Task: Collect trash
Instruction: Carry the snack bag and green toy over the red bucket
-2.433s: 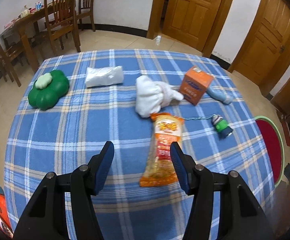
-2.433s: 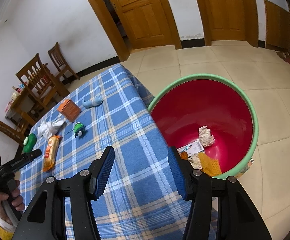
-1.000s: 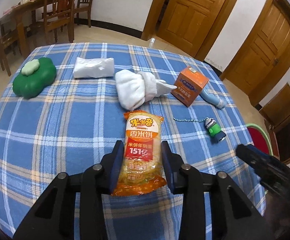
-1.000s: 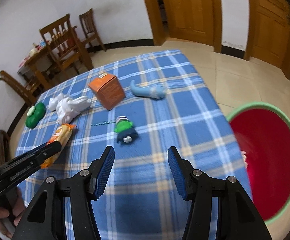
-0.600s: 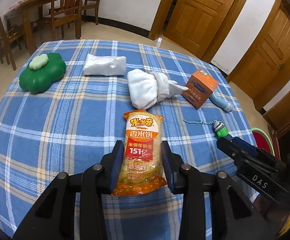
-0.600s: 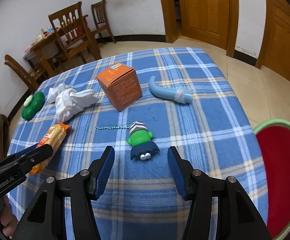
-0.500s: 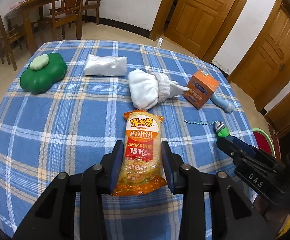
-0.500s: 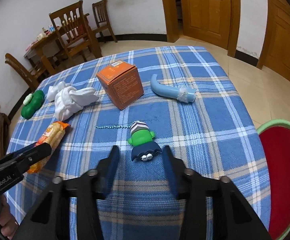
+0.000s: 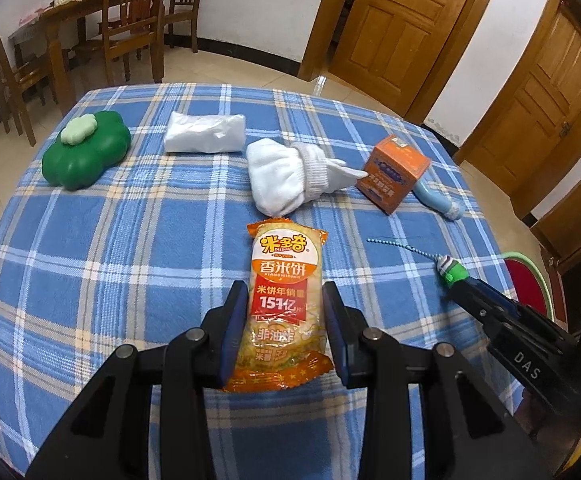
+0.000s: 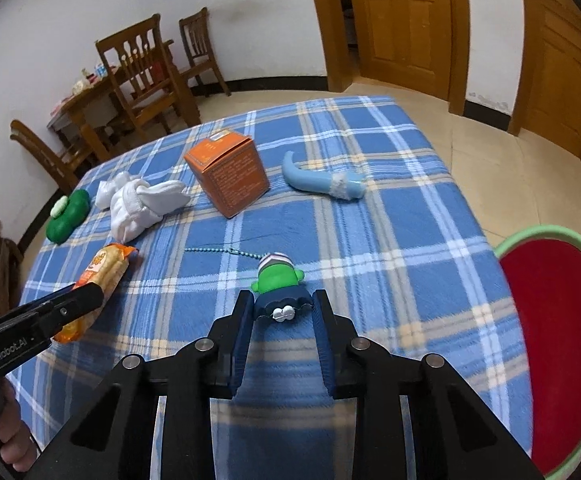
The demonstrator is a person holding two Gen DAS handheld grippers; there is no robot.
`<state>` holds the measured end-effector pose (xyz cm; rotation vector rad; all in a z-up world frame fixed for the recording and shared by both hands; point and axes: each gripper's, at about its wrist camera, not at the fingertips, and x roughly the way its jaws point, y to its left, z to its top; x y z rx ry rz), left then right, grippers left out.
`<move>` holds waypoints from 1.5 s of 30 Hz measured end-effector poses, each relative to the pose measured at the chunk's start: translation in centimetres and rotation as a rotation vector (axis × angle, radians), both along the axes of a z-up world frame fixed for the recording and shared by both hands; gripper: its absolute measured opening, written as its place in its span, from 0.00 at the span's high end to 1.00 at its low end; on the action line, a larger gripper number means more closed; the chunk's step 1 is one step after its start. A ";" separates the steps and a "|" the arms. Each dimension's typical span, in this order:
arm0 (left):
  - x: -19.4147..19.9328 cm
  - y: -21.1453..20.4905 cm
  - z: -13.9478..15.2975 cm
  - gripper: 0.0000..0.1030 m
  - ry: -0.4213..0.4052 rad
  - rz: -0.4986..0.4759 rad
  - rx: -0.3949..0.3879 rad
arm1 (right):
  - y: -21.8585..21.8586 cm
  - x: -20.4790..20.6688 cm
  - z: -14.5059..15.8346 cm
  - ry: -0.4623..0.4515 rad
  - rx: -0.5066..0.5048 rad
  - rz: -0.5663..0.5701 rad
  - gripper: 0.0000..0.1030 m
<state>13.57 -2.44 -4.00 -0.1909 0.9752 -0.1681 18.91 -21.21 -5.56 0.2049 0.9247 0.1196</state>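
- left gripper (image 9: 286, 320) — fingers clamped on the orange snack packet (image 9: 284, 304), lying on the blue plaid table (image 9: 130, 240);
- right gripper (image 10: 280, 322) — fingers closed against the green keychain doll (image 10: 278, 286).

"151亿" on snack packet (image 9: 286, 300), "DAS" on right hand-held gripper (image 9: 456, 286), "GenRobot.AI" on left hand-held gripper (image 10: 90, 296)

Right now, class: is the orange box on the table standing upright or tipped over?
Upright. The orange box rests on its base on the blue plaid tablecloth, its closed top flap facing up, with the white socks beside it.
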 end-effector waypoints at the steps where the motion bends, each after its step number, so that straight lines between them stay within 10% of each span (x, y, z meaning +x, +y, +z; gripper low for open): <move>1: -0.1 -0.2 0.1 0.63 -0.003 -0.003 0.001 | -0.2 -0.3 0.1 -0.002 0.005 -0.008 0.71; 45: -3.7 -18.2 4.2 0.63 -0.063 -0.438 0.050 | -17.6 -13.2 0.7 -0.027 0.123 -0.493 0.70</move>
